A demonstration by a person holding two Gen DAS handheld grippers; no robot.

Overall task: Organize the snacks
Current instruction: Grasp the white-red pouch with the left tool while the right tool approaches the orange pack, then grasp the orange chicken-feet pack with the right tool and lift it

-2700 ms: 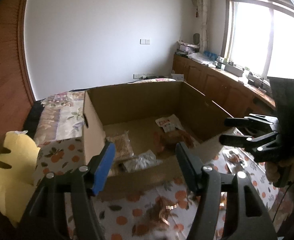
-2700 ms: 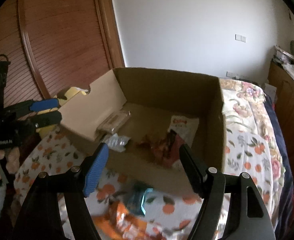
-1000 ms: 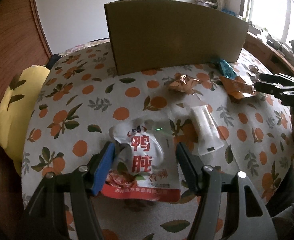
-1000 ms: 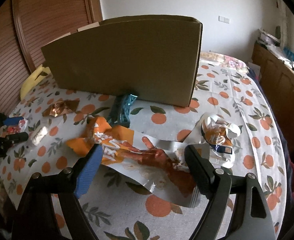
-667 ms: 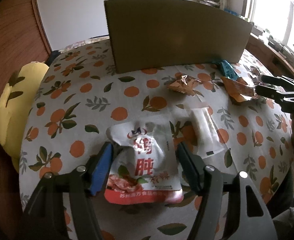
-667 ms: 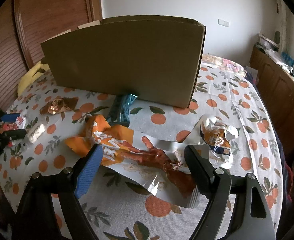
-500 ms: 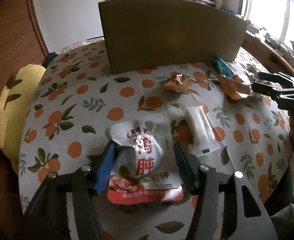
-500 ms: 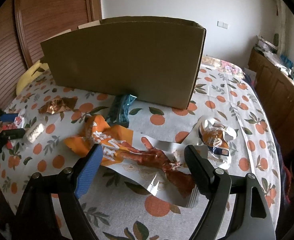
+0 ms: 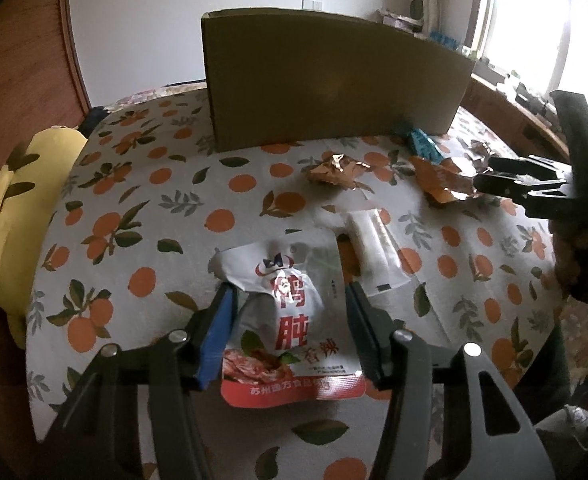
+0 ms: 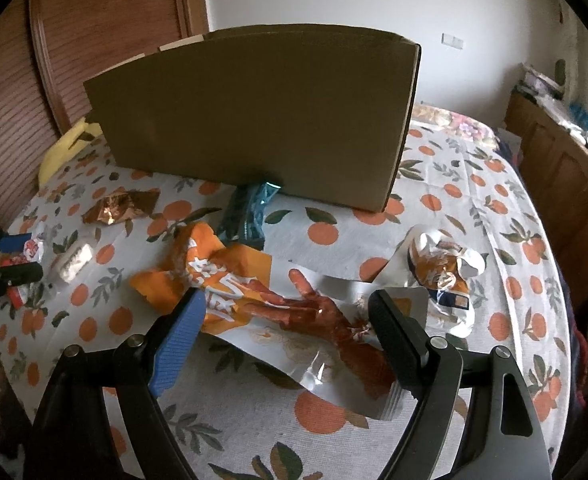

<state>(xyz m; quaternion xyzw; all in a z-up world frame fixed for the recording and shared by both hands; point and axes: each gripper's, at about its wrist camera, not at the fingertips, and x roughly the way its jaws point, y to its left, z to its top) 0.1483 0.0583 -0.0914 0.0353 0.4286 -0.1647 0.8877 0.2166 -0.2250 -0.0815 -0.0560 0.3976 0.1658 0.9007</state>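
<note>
**Six loose snack packets in front of one cardboard box**

One cardboard box (image 9: 334, 76) stands at the far side of the desk (image 9: 134, 208), which is covered by a cloth printed with oranges. Six snack packets lie on the cloth near the box's front wall.

At the near left lies a white and red pouch (image 9: 294, 320) with large red characters. The left hand-held gripper (image 9: 290, 304) has it between its fingers, one blue pad at the pouch's left edge and one black pad at its right. Its jaws have just been closing in on the pouch; whether the pads already press on it I cannot tell. Just right of the pouch lies one clear packet (image 9: 374, 248) with a pale bar inside. Farther off is one crumpled bronze foil wrapper (image 9: 334, 170).

To the right, one teal packet (image 10: 246, 212) rests against the foot of the box. Near it one large orange and silver bag (image 10: 230, 276) lies flattened and wrinkled. The right hand-held gripper (image 10: 286, 316) hovers over the near end of this bag with its jaws spread wide, pinching nothing. At the far right sits one crumpled orange, white and blue packet (image 10: 442, 268).

One yellow cushion (image 9: 10, 208) lies off the desk's left edge.
</note>
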